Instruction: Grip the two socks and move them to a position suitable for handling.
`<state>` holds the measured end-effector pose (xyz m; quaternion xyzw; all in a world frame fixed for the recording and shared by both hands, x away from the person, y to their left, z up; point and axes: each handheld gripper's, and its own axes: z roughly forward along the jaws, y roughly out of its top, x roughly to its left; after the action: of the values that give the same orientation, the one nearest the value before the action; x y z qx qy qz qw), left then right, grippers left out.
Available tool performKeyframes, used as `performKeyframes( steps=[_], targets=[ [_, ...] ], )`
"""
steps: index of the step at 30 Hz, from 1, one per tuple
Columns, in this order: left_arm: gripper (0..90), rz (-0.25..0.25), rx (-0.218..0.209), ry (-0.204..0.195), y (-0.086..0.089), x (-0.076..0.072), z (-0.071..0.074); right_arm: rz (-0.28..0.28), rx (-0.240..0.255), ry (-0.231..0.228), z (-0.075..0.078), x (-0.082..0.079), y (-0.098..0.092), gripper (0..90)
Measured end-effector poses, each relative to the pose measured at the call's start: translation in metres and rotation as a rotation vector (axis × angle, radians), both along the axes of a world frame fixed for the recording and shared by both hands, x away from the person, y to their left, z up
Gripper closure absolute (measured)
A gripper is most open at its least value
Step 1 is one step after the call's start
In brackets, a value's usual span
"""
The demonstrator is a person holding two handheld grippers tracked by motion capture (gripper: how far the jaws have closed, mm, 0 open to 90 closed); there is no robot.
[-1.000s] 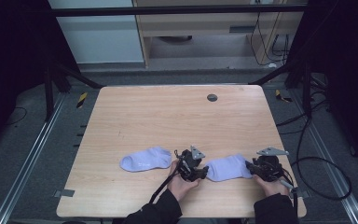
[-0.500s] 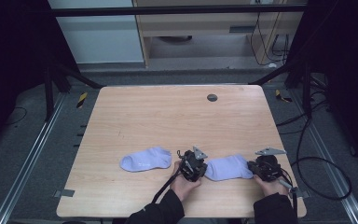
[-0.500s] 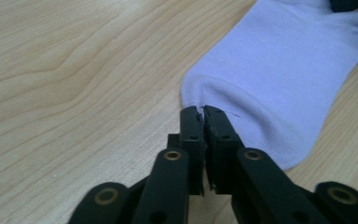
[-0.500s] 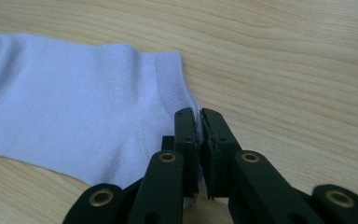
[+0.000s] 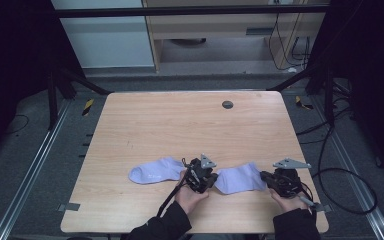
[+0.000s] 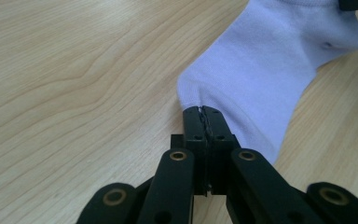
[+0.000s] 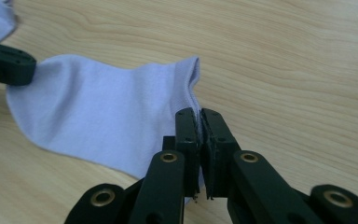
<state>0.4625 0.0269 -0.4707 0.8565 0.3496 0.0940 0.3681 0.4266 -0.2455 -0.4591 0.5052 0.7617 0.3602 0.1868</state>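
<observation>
1. A person seated at the near edge of a pale wooden surface (image 5: 190, 125) works a lilac sock (image 5: 240, 178) with a handheld tool in each hand, both forearms entering from the bottom of the high view.

2. The left tool (image 5: 206, 181) has just been closing; its jaws are now pressed together on the sock's edge (image 6: 200, 100), the fabric pinched at the very tips in the left gripper view.

3. The right tool (image 5: 267, 181) has likewise just been closing; its jaws now clamp the ribbed cuff (image 7: 193, 88) at the sock's opposite end, as the right gripper view shows.

4. The held sock lies stretched between the two tools in the near right part of the surface, its middle resting on or just above the wood; which of the two cannot be told.

5. A second lilac sock (image 5: 155, 171) lies flat on the surface just to the left of the left tool, untouched by either tool.

6. A small dark round disc (image 5: 227, 104) sits in the surface near its far edge, well apart from both socks.

7. A grey three-cornered plate (image 5: 291, 163) tops the right tool, and a black cable (image 5: 350, 192) trails from it over the surface's right edge to the floor.

8. Yellow-and-black tape marks (image 5: 88, 106) show on the floor beside the surface's far left corner.
</observation>
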Motion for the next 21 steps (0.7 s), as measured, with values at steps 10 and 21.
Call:
performKeyframes(
  steps=[10, 21],
  targets=[
    [89.2, -0.007, -0.001, -0.018, 0.033, -0.014, 0.016, 0.068, 0.020, -0.030, 0.010, -0.012, 0.027, 86.6],
    [89.2, 0.021, 0.012, -0.014, 0.076, -0.026, 0.020, 0.107, 0.045, -0.042, 0.009, -0.020, 0.057, 86.6]
  ],
)
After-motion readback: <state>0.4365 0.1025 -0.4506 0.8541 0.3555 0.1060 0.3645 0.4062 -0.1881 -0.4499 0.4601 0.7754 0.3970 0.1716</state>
